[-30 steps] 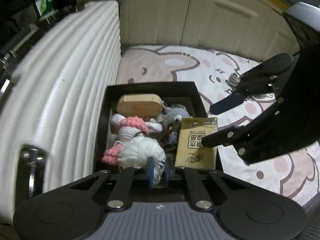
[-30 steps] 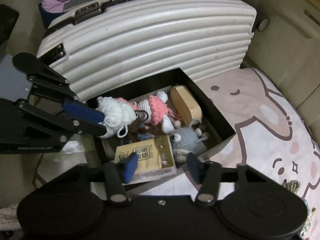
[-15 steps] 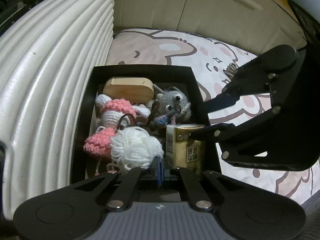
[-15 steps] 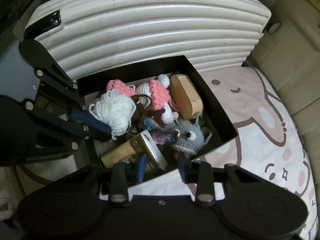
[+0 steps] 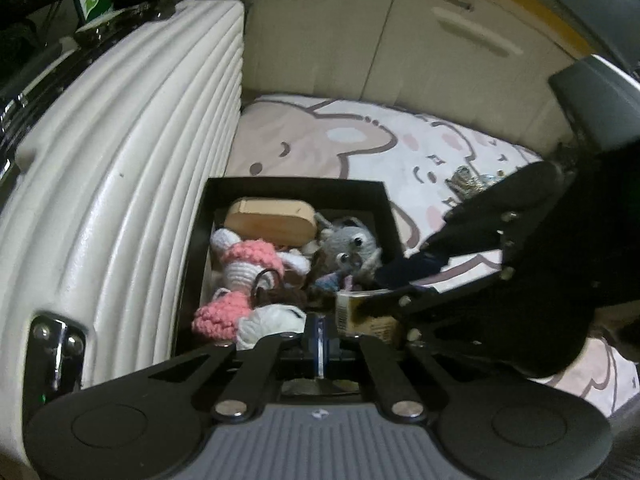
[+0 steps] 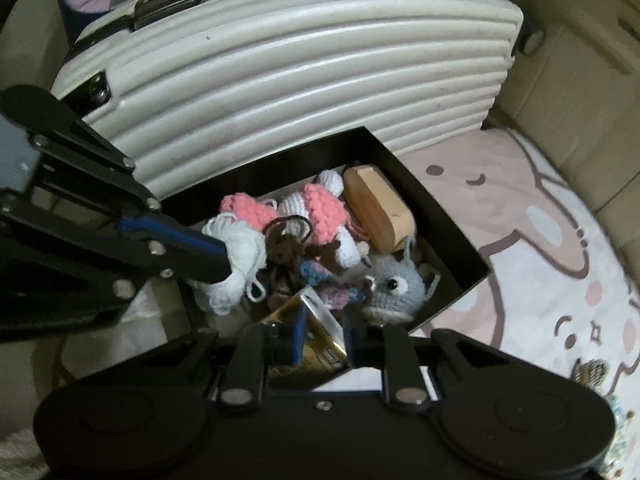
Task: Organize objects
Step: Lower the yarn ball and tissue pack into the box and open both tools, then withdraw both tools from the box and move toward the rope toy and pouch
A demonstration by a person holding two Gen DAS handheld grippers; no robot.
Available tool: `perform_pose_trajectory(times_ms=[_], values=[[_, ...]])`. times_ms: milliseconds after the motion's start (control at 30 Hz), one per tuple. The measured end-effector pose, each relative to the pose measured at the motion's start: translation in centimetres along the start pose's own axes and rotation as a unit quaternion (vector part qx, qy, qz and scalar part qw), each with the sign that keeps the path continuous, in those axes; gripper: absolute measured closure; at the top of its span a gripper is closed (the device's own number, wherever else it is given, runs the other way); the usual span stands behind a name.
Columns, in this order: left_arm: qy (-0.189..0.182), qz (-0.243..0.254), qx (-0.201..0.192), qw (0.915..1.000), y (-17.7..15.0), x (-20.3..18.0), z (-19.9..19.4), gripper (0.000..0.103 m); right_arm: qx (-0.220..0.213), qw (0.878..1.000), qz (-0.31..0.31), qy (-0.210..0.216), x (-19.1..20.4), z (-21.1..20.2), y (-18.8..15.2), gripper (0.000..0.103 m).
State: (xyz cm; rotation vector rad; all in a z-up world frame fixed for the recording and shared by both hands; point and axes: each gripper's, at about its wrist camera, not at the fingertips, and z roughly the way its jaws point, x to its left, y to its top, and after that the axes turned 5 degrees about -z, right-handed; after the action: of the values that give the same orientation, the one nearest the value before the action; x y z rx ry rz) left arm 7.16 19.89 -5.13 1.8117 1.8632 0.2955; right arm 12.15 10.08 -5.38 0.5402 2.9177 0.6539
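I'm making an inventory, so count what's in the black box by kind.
Crochet toys: 2, the pink and white doll and the grey animal
White yarn ball: 1
Wooden case: 1
Gold tissue pack: 1
Total: 5

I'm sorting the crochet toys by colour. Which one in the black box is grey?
The round grey toy with googly eyes, lying by the box's mat-side wall; the other crochet pieces are pink-and-white or plain white.
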Motion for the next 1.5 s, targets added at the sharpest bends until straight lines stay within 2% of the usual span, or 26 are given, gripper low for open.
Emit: perform_pose_trajectory(times_ms=[267,433,733,900,1100,1167,1367,1500], values=[[0.006,-0.006,0.024,0.9997,-0.8,0.2,1.4,0.100,0.004,1.000,0.009,0.015,0.1,0.6,-0.6,0.083],[0.009,-0.008,0.017,0.9998,-0.6,0.1,0.8,0.100,-0.003,1.000,0.018,0.006,0.0,-0.1,-0.5,0.083],[0.017,-0.010,0.003,0.9998,-0.4,-0.8,-0.9,0.099,-0.035,0.999,0.033,-0.006,-0.9,-3.8,-1.3,0.079],[0.022,-0.018,-0.003,0.9996,-0.6,-1.4,-1.8,0.087,-0.046,0.998,0.032,-0.020,-1.2,-5.7,-2.1,0.074],[0.034,-0.034,-0.017,0.9987,-0.8,-2.1,-3.5,0.061,-0.065,0.997,0.036,-0.034,-1.6,-8.2,-3.4,0.067],[0.039,-0.041,-0.023,0.9981,-0.9,-2.2,-4.1,0.048,-0.073,0.996,0.037,-0.040,-1.8,-9.0,-3.8,0.064],[0.059,-0.047,-0.043,0.9962,-1.4,-3.0,-5.9,0.025,-0.098,0.993,0.046,-0.049,-2.3,-11.1,-4.9,0.048],[0.071,-0.049,-0.052,0.9949,-1.9,-3.5,-6.8,0.019,-0.107,0.991,0.048,-0.058,-2.5,-12.0,-5.7,0.041]])
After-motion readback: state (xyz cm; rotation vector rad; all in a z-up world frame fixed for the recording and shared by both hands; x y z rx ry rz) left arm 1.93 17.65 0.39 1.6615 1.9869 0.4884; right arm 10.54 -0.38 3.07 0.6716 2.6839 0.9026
